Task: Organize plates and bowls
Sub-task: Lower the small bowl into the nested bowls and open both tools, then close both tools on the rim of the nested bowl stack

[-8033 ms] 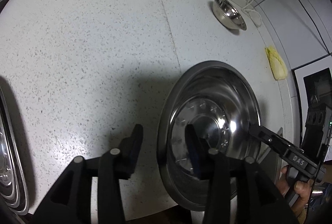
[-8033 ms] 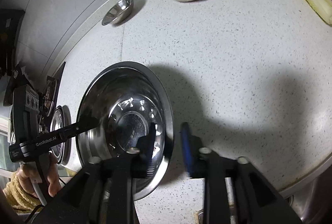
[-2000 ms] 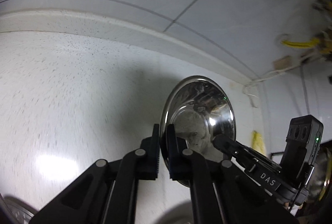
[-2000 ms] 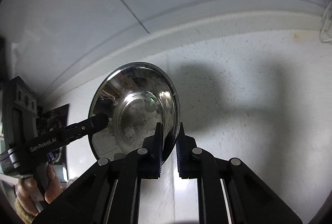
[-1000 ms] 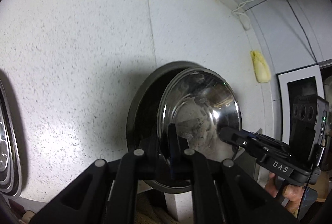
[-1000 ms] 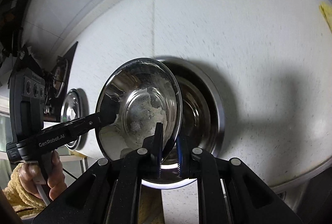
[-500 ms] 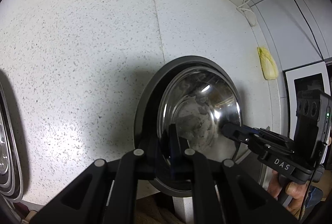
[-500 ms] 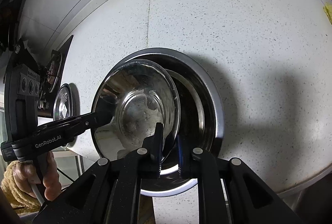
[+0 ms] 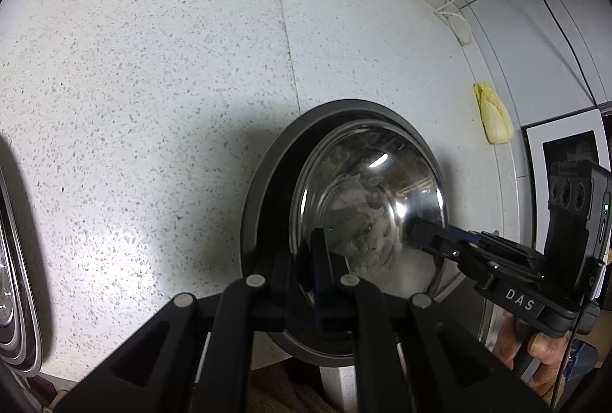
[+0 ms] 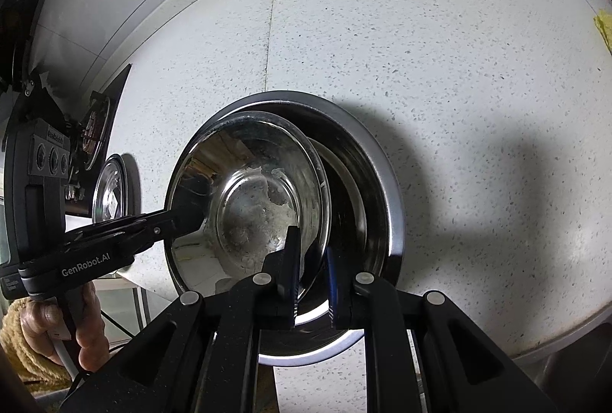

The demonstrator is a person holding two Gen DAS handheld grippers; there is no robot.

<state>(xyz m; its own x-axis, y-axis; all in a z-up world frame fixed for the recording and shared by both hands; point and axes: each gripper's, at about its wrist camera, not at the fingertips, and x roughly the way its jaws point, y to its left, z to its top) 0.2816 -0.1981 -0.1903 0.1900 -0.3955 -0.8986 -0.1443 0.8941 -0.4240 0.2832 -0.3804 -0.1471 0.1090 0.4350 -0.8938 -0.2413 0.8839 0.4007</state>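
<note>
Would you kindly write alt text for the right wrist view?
Two grippers, the right gripper and left gripper, hold a small steel bowl by opposite rims, over a large bowl on a speckled counter. More bowls nest beneath it.

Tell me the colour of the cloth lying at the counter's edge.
Pale yellow cloth, clearest in the left wrist view.

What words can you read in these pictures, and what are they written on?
"DAS": white letters on the black right gripper, seen from the left wrist camera.
"GenRobot.AI": white letters on the black left gripper, seen from the right wrist camera.
Small label atop each gripper's black camera block: too blurred to read.
Tiny print under "GenRobot.AI": too small to read.
The shiny steel bowl carries no writing.
</note>
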